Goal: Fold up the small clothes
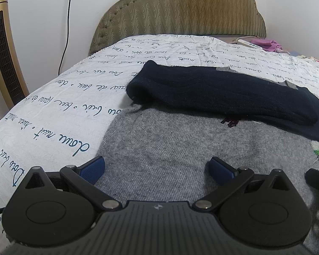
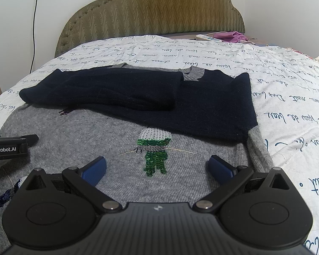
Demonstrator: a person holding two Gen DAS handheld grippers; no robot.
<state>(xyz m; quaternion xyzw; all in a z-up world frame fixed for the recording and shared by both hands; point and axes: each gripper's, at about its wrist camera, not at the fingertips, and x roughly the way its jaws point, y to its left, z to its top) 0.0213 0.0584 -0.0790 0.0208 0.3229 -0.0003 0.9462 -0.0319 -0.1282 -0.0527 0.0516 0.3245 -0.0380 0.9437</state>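
Observation:
A small grey knit sweater (image 1: 170, 148) (image 2: 95, 131) lies flat on the bed, its dark navy sleeves (image 1: 223, 93) (image 2: 138, 93) folded across the upper part. A green sequin figure (image 2: 155, 155) decorates the grey front. My left gripper (image 1: 156, 169) hovers open over the sweater's lower left part, nothing between its blue pads. My right gripper (image 2: 157, 167) stands open over the lower right part, the sequin figure between its fingers' line of sight. The left gripper's side (image 2: 8, 147) shows at the left edge of the right wrist view.
The bed is covered by a white quilt with blue script (image 1: 63, 106) (image 2: 287, 97). An olive padded headboard (image 1: 180, 10) (image 2: 155, 8) stands behind. A power strip (image 1: 249, 43) and pink cloth (image 2: 231, 36) lie near the headboard. A gold tower fan (image 1: 2, 48) stands left.

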